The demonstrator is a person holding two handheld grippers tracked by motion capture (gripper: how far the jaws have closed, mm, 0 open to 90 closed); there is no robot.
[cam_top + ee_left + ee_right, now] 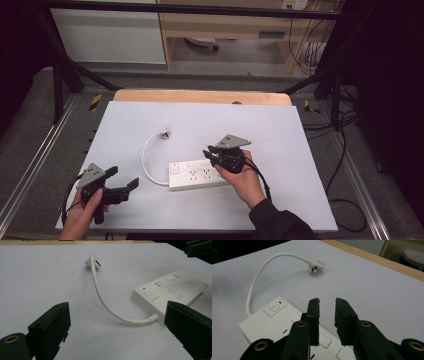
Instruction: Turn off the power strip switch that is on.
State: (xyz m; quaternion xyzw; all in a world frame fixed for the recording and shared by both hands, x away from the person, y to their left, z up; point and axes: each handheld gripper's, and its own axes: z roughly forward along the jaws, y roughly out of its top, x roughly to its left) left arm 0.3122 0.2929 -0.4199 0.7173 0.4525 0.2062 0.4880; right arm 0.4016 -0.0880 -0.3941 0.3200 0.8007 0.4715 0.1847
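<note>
White power strip (pixel 199 174) lies flat mid-table, its short cord (pixel 146 159) curling to a loose plug (pixel 164 134)

No lettering, brand or number is showing clearly enough to read anywhere. The only sign is sitting on the white power strip (pixel 287 325): its square switch button (pixel 273 307) is carrying a small round power symbol, and a little red mark (pixel 279 302) is showing just beside it. The same button (pixel 149 293) and red mark (pixel 143 288) are appearing in the left gripper view. Yellow-and-black tabs (pixel 95 101) are lying on the frame rail beyond the counter, with no print legible.
</note>
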